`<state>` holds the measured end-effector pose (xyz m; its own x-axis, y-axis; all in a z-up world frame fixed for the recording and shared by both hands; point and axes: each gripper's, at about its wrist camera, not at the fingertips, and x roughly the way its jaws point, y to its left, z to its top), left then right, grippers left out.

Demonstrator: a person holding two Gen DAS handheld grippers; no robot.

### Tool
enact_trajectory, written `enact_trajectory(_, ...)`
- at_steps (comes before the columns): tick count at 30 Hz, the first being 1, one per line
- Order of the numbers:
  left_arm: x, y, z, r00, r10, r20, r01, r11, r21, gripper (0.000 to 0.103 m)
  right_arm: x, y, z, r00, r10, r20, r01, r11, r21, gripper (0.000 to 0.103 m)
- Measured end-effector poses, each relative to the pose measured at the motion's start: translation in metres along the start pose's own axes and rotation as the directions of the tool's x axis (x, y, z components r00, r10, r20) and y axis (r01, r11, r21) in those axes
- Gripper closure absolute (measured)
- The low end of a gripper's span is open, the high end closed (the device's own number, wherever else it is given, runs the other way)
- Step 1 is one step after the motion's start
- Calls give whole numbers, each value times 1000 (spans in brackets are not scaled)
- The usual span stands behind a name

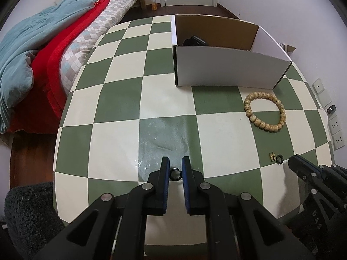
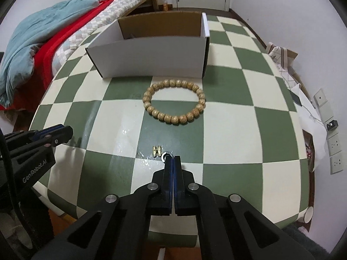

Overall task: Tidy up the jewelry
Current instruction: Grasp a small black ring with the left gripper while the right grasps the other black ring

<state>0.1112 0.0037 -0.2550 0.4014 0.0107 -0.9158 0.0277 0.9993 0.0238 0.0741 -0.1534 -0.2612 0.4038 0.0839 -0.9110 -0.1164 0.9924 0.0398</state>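
A wooden bead bracelet (image 1: 265, 112) (image 2: 174, 102) lies on the checkered table in front of an open white cardboard box (image 1: 225, 69) (image 2: 151, 58). A dark item (image 1: 194, 41) lies inside the box. My left gripper (image 1: 175, 162) is narrowly open, its jaws on either side of a small black ring (image 1: 175, 175) on the table. My right gripper (image 2: 172, 159) is shut, its tips at a second black ring (image 2: 165, 156) (image 1: 279, 159) beside a small gold H-shaped piece (image 2: 157, 151) (image 1: 272, 156); whether it grips the ring is unclear.
A bed with blue and red blankets (image 1: 43, 49) stands left of the table (image 1: 121, 112). Wall sockets (image 2: 336, 151) and papers (image 2: 303, 99) are at the right edge. A grey fuzzy seat (image 1: 26, 212) is at lower left.
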Motion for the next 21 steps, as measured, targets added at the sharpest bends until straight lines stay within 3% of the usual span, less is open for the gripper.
enact_trajectory(5, -4, 1, 1, 1000, -5, 7, 5, 1000, -4, 94, -10, -5, 1, 999, 19, 26, -20, 1000, 24, 103)
enact_trajectory(8, -3, 2, 1, 1000, -5, 4, 5, 1000, -8, 94, -6, -16, 0, 994, 107, 3, -107, 992, 61, 99)
enact_trajectory(10, -1, 3, 1, 1000, -4, 1, 4, 1000, -10, 94, -2, -18, -3, 993, 119, 5, -120, 991, 53, 75)
enact_trajectory(11, -1, 4, 1, 1000, -5, -1, 5, 1000, -12, 94, -1, -18, -4, 992, 123, 10, -124, 991, 42, 53)
enact_trajectory(12, 0, 4, 0, 1000, -4, -2, 4, 1000, -13, 94, 1, -17, -6, 990, 143, 14, -143, 989, 30, 48)
enact_trajectory(17, 2, 6, -1, 1000, -5, -6, 5, 1000, -14, 94, 11, -4, -9, 993, 112, 22, -111, 993, -37, 49)
enact_trajectory(19, 2, 8, -1, 1000, -6, -7, 6, 1000, -17, 94, 12, 1, -8, 995, 91, 34, -89, 994, -57, 56)
enact_trajectory(21, 3, 9, 0, 1000, -5, -6, 5, 1000, -19, 94, 13, 3, -7, 997, 68, 42, -65, 996, -65, 89)
